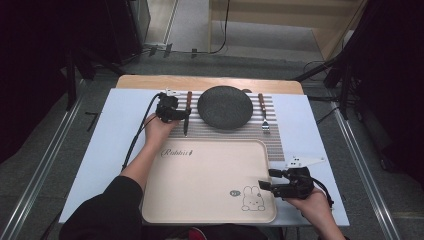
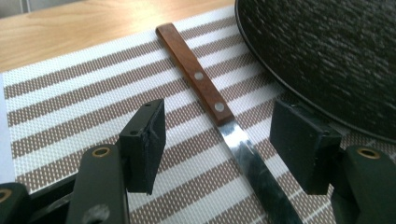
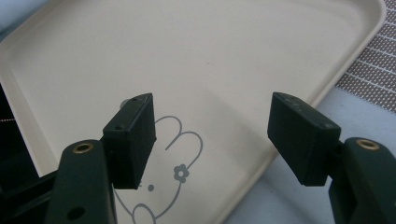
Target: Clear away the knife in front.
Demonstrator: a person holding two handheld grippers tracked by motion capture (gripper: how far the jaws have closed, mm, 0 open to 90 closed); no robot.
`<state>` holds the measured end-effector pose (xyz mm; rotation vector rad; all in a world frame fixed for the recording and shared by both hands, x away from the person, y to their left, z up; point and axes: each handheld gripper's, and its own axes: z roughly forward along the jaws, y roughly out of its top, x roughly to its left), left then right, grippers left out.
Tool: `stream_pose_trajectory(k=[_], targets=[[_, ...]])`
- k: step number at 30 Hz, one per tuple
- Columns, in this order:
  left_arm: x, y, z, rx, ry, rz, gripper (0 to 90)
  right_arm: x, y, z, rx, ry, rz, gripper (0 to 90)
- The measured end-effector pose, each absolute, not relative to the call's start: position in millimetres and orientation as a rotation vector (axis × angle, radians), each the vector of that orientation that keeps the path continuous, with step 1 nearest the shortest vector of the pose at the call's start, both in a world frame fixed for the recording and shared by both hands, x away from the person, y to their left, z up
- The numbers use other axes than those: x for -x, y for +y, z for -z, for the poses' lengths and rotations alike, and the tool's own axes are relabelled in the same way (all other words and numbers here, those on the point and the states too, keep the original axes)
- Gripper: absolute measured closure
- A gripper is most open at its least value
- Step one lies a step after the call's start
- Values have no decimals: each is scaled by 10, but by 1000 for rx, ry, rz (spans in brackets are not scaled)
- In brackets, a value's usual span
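Left gripper (image 2: 219, 144): jaws apart, straddling the knife (image 2: 219, 114) without touching it, blade running between the pads. Knife has a brown wooden handle with rivets and lies flat on the striped placemat (image 2: 70, 112), just beside the dark round plate (image 2: 327, 56). In the high view the knife (image 1: 187, 112) sits left of the plate (image 1: 225, 106); a fork (image 1: 263, 114) lies on the plate's right.

Right gripper (image 3: 212, 140): jaws apart, holding nothing, over the near right corner of the cream tray (image 3: 243, 51). Tray bears a rabbit drawing (image 1: 253, 197) and script reading "Rabbits" (image 1: 176, 153).
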<state>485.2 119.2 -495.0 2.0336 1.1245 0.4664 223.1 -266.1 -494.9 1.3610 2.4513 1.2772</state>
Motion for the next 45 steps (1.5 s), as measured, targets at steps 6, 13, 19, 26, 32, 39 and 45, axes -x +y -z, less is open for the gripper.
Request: stream_pose_trajectory(k=[6, 13, 19, 26, 32, 39, 45], targets=[[-4875, 1179, 4962, -2021, 1143, -469, 356, -2232, -2656, 4954, -1355, 2449, -1280, 313], [-4949, 1090, 5012, -2043, 1167, -465, 357, -2231, -2660, 4952, -1357, 2447, -1279, 313], [-4980, 1047, 5053, -2030, 1173, -473, 356, -2228, -2666, 4952, -1361, 2446, -1279, 313], [-5009, 1029, 5110, -2038, 1193, -487, 356, -2227, -2673, 4956, -1357, 2444, -1283, 313], [-4998, 997, 5114, -2052, 1193, -527, 376, -2228, -2674, 4955, -1359, 2445, -1280, 313], [-4969, 961, 5112, -2081, 1162, -564, 488, -2231, -2669, 4956, -1355, 2446, -1275, 313], [-4958, 928, 5110, -2052, 1203, -557, 581, -2237, -2667, 4958, -1351, 2447, -1273, 314]])
